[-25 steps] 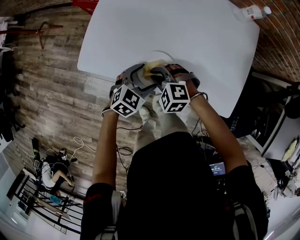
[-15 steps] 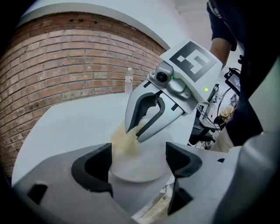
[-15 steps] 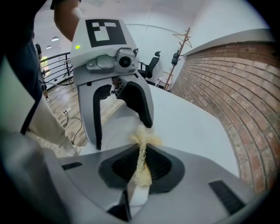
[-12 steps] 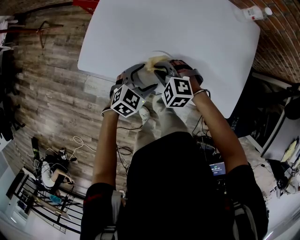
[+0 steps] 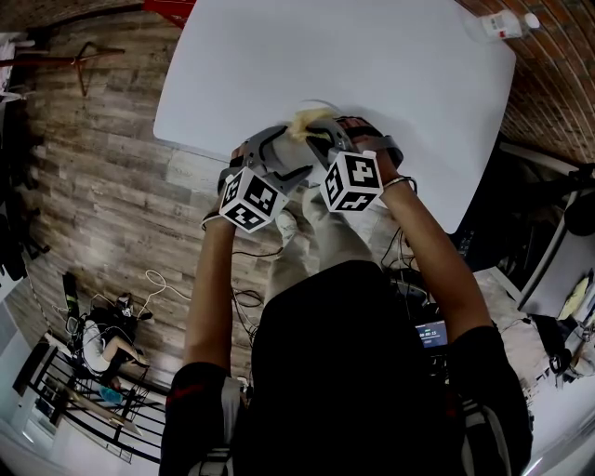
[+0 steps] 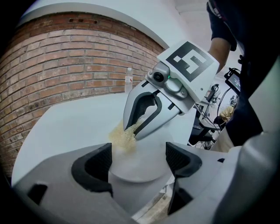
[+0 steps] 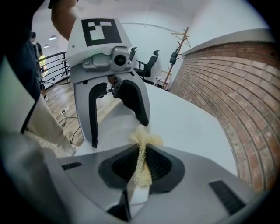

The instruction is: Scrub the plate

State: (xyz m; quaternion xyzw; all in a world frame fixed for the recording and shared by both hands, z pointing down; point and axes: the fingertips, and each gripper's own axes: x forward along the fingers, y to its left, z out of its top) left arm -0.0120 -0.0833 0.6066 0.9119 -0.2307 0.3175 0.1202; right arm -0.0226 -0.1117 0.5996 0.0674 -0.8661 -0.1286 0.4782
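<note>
A small white plate (image 6: 139,165) sits between the jaws of my left gripper (image 6: 138,159), its edges against both pads, at the near edge of the white table (image 5: 372,65). My right gripper (image 7: 141,164) is shut on a yellow mesh scrubber (image 7: 143,141), which presses on the plate's far left part (image 6: 121,137). In the head view both grippers meet at the table's near edge, the left gripper (image 5: 277,153) beside the right gripper (image 5: 321,139). There the scrubber (image 5: 307,119) and a sliver of the plate's rim (image 5: 318,103) show above them.
A plastic bottle (image 5: 502,25) stands at the table's far right corner, near the brick wall (image 6: 65,57). Wooden floor (image 5: 102,186) lies left of the table, with cables (image 5: 246,302) below the near edge. A coat stand (image 7: 179,39) and an office chair (image 7: 148,65) are beyond the table.
The right gripper and scrubber shifted a little to the right and away across the plate one second ago, then stayed almost still. The left gripper has kept its place.
</note>
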